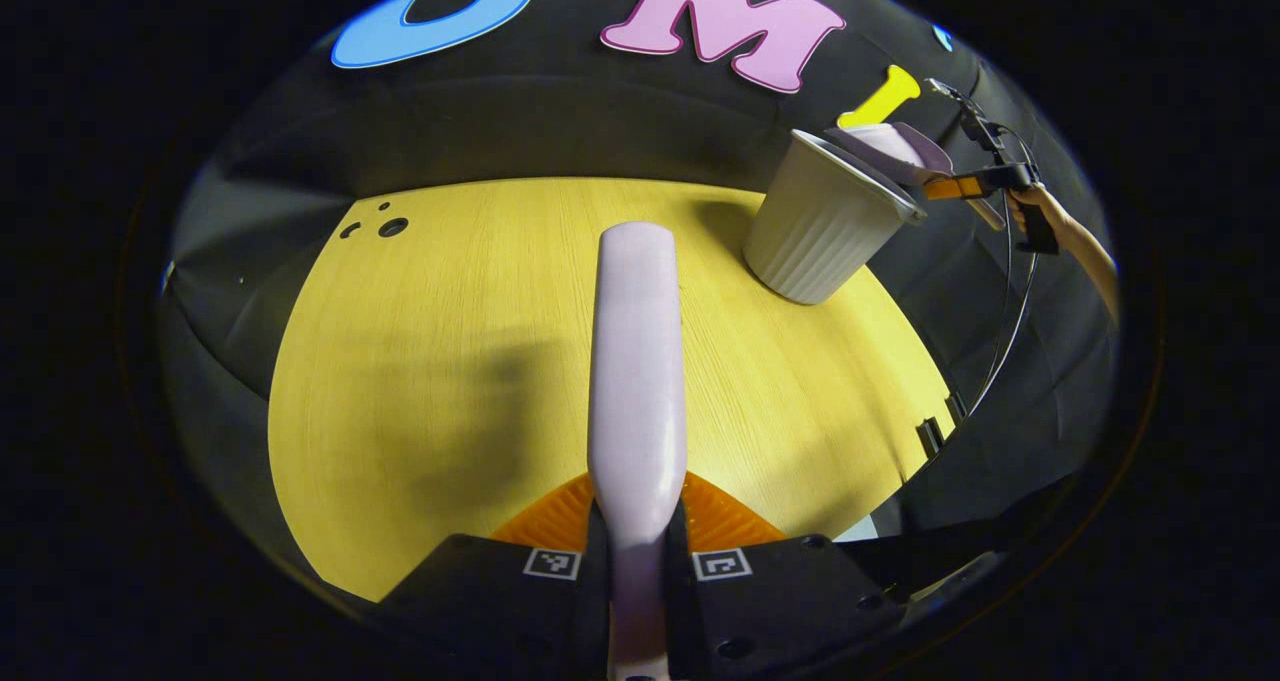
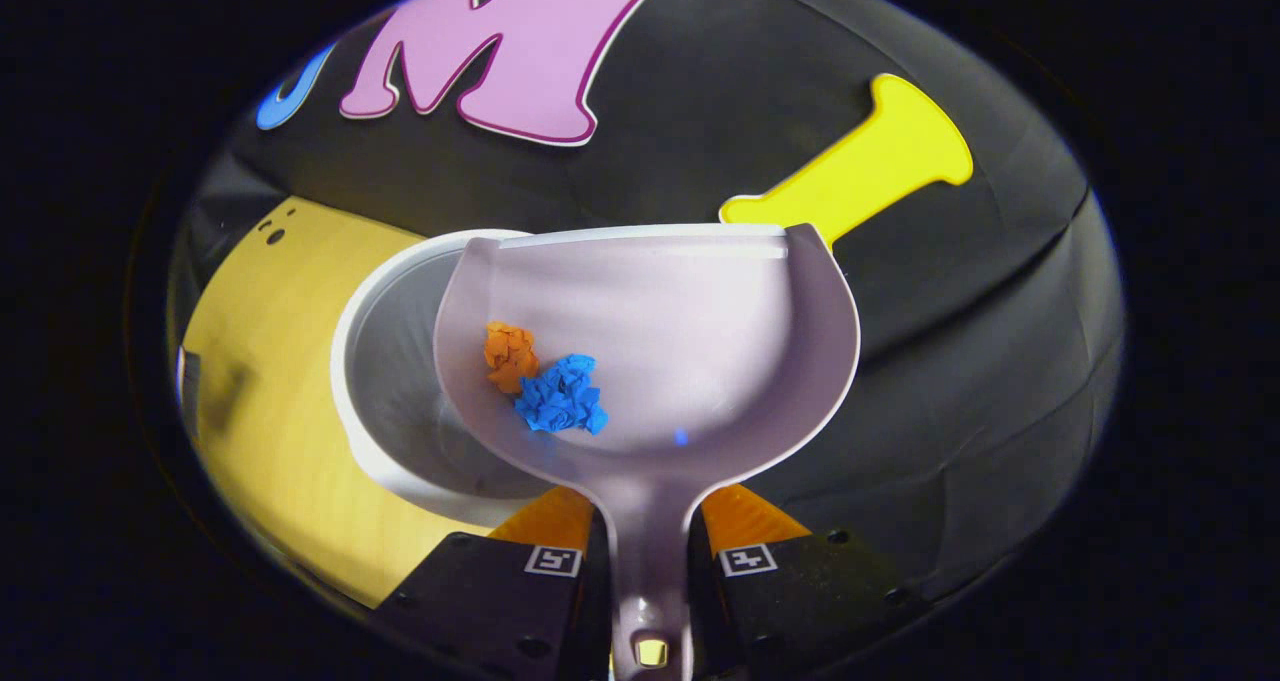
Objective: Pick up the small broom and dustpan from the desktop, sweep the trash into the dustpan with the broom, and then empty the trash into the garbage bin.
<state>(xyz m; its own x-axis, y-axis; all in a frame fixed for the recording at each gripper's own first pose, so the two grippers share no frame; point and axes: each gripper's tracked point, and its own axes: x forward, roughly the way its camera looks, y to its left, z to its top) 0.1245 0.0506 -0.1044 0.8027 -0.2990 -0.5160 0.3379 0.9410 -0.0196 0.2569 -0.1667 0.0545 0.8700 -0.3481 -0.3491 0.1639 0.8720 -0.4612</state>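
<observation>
Over the bin [image 2: 400, 441] rim, dustpan [image 2: 660, 341] lip toward the wall.

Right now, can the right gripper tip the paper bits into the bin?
Probably yes. The right gripper holds the dustpan over the open bin, with the orange scrap and blue scrap inside. Nothing sits between them.

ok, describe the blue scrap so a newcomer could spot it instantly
Find the yellow desk and the white bin on it; the lilac dustpan is held over the bin. In the pan lie two crumpled paper scraps touching each other. The blue scrap is the larger one, nearer the handle than the orange scrap.
</observation>
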